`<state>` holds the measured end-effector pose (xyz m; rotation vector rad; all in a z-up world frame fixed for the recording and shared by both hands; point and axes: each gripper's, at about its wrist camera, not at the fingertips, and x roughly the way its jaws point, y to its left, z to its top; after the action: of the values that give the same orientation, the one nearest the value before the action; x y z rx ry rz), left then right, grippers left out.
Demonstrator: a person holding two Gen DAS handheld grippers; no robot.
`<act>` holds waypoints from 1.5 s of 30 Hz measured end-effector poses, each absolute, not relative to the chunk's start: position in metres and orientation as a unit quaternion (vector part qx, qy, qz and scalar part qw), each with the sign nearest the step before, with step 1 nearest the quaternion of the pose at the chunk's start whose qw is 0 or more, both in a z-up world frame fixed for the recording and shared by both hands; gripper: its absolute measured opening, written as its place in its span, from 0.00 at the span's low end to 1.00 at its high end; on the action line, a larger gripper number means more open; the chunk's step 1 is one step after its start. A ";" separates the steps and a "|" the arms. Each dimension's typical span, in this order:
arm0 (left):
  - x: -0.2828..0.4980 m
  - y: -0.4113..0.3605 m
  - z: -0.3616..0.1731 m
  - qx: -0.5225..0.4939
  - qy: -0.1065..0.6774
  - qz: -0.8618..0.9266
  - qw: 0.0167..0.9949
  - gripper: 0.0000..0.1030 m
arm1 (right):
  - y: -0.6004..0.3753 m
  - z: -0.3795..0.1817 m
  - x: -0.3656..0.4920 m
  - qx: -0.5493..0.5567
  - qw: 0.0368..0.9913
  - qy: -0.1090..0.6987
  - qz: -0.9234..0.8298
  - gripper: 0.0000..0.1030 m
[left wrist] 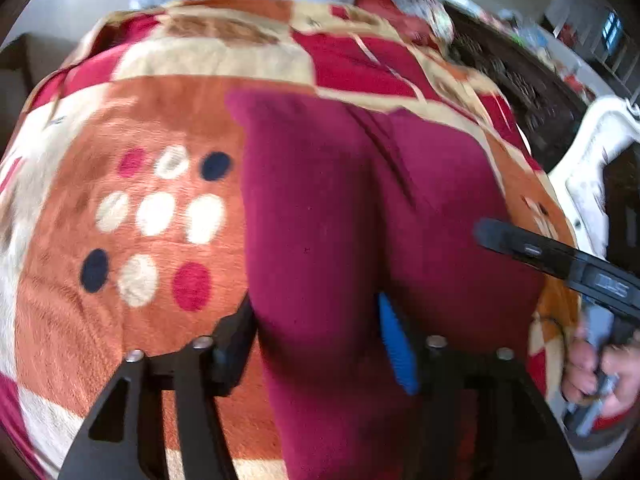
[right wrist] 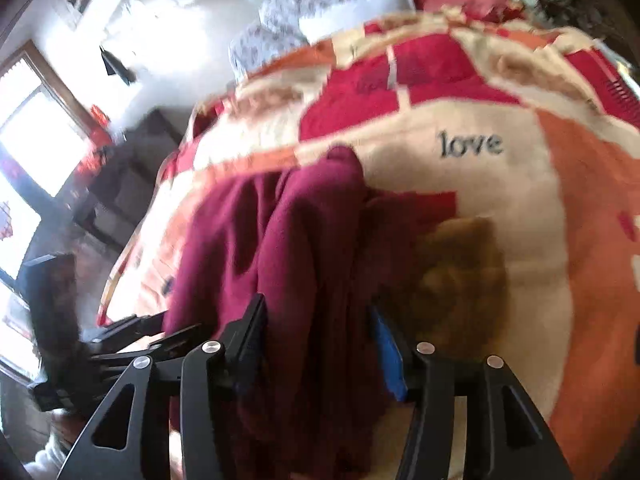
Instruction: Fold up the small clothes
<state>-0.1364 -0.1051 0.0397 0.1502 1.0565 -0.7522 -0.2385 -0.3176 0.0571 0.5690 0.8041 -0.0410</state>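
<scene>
A maroon garment (left wrist: 340, 208) lies stretched across a patterned blanket (left wrist: 160, 112) on the bed. My left gripper (left wrist: 320, 344) is shut on the garment's near edge, with cloth bunched between the black and blue fingers. My right gripper (right wrist: 320, 344) is shut on another part of the same maroon garment (right wrist: 288, 240), which hangs bunched and lifted in folds above the blanket (right wrist: 480, 200). The right gripper also shows at the right edge of the left wrist view (left wrist: 560, 256), held by a hand. The left gripper shows at the lower left of the right wrist view (right wrist: 132, 332).
The blanket has dots, red and orange patches and the word "love" (right wrist: 470, 145). Pillows (right wrist: 352, 12) lie at the bed's far end. A white plastic chair (left wrist: 592, 168) stands right of the bed. Dark furniture (right wrist: 132, 176) and a bright window (right wrist: 36, 140) are to the left.
</scene>
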 end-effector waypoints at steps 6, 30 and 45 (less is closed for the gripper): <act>-0.149 -0.110 0.062 0.130 0.423 -0.309 0.842 0.69 | -0.280 0.108 -0.257 0.168 0.925 0.340 0.012 0.55; -0.183 -0.096 0.083 0.106 0.347 -0.271 0.892 0.77 | -0.246 0.096 -0.293 0.122 0.929 0.338 -0.085 0.69; -0.199 -0.057 0.093 0.079 0.335 -0.245 0.906 0.77 | -0.228 0.095 -0.294 0.124 0.927 0.339 -0.104 0.84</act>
<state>-0.1991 -0.0573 0.0929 0.1641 0.6915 -0.5058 -0.2939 -0.2276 0.0947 0.2532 0.6955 -0.2134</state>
